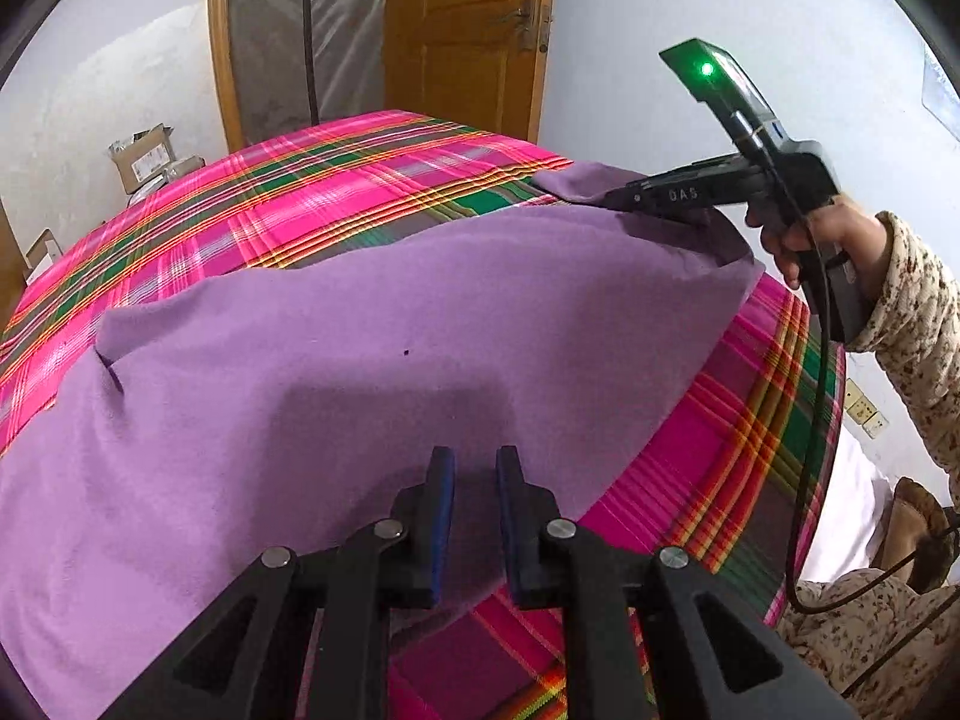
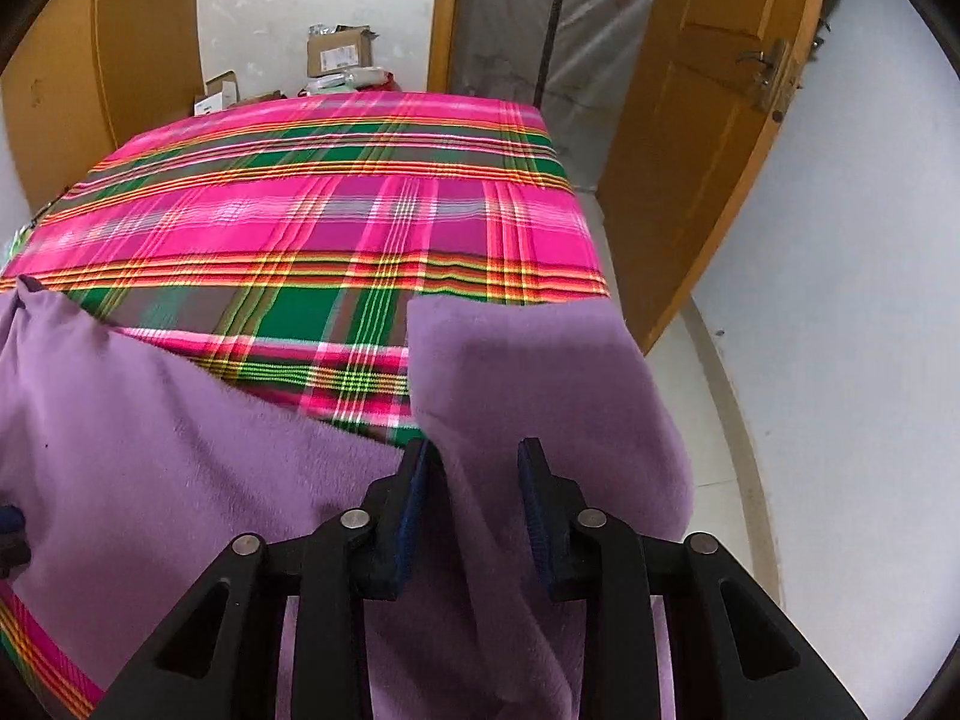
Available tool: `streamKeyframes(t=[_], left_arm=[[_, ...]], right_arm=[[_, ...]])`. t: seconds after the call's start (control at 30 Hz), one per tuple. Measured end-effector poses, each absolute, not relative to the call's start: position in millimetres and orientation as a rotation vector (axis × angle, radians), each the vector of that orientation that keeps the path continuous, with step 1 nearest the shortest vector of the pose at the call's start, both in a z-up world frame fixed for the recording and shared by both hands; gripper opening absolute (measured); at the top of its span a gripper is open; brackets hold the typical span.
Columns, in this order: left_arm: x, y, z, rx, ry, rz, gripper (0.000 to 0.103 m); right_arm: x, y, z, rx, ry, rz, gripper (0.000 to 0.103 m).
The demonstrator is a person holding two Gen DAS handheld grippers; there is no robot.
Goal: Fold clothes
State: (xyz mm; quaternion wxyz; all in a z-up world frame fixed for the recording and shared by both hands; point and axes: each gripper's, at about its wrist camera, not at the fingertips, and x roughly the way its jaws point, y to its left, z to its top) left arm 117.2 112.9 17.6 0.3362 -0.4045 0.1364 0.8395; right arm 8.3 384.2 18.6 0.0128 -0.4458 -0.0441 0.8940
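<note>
A purple fleece cloth (image 1: 372, 324) lies spread on a bed under a pink and green plaid cover (image 1: 336, 192). My left gripper (image 1: 475, 471) is at the cloth's near edge. Its blue-padded fingers (image 1: 443, 480) stand a narrow gap apart with purple fabric between them. My right gripper (image 1: 606, 199), held by a hand (image 1: 834, 234), is at the cloth's far right corner. In the right wrist view that gripper (image 2: 475, 456) has a raised fold of the cloth (image 2: 516, 348) filling the space between its fingers, and the flap stands up in front of them.
An open wooden door (image 2: 708, 120) and a grey plastic sheet (image 1: 300, 30) stand beyond the bed. Cardboard boxes (image 2: 339, 51) sit on the floor at the far side. The bed's right edge (image 1: 810, 420) drops to a tiled floor (image 2: 714, 420). A black cable (image 1: 807, 468) hangs from the right gripper.
</note>
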Motion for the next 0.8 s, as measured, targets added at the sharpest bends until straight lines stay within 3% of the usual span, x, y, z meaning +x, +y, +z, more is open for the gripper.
streamKeyframes(t=[0.03,0.13,0.53,0.8], left_arm=[[118.1,113.3,17.8,-1.052,0.359,2.191,0.015],[118.4,113.0,17.9,-1.053,0.358,2.190,0.015],[117.0,113.1,17.3,-1.055,0.359,2.194,0.015],[117.4,117.0,18.0,-1.052,0.374,2.193,0.015]], right_arm=[[8.6,386.1,19.7,-1.393,-0.118,2.794,0.013],[15.1,398.8,28.1,-1.334,-0.005,2.814,0.006],[78.8,472.1,56.6,-1.037,0.493,2.830,0.004],[88.3,473.8,53.3,-1.049,0.449,2.863,0.007]])
